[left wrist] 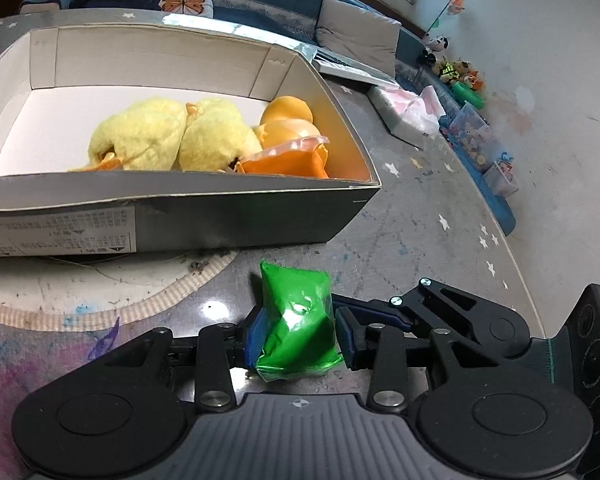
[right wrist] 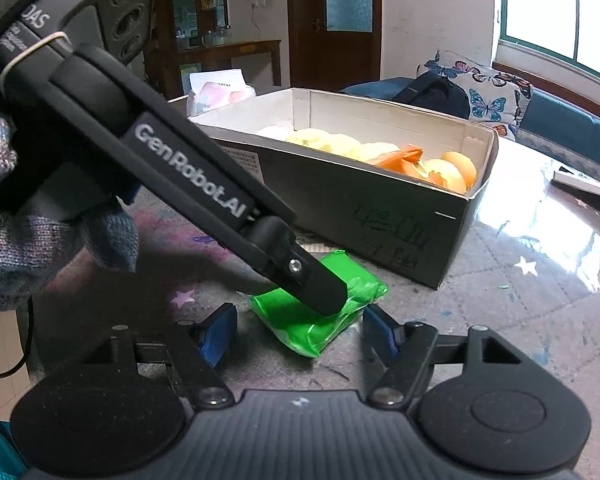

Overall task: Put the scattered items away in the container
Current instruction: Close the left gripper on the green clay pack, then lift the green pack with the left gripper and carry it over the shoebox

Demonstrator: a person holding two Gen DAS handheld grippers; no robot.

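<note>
One grey surface (left wrist: 440,208) carrying everything. Cardboard box (left wrist: 228,216) on it, holding two yellow plush ducks (left wrist: 140,136) plus orange toys (left wrist: 288,120) at one end. Left hand-held gripper (left wrist: 298,334) pinching green packet (left wrist: 296,320) between blue pads, just in front of box, outside it. Right hand-held gripper (right wrist: 298,330) spread wide, pads either side of same packet, not touching.
</note>
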